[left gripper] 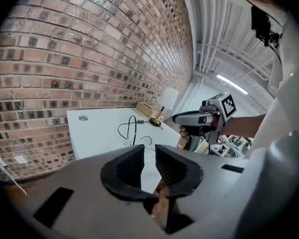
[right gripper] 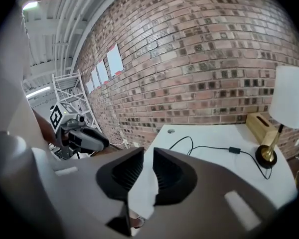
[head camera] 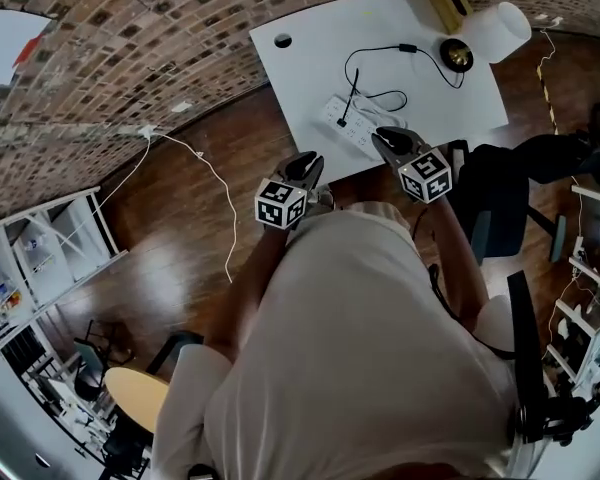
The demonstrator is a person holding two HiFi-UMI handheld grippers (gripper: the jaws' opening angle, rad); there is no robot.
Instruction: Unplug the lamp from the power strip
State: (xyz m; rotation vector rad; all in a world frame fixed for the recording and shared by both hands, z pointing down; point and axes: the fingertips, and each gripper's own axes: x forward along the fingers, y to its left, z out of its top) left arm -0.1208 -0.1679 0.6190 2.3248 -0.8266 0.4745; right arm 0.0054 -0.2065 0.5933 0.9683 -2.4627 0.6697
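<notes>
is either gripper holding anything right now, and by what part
Nothing is held. The left gripper and the right gripper each have their jaws slightly apart with nothing between them.

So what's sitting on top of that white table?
A white-shaded lamp, a yellow box, a white power strip and a black cord running to it. The right gripper covers the strip's near end, so anything there is hidden.
</notes>
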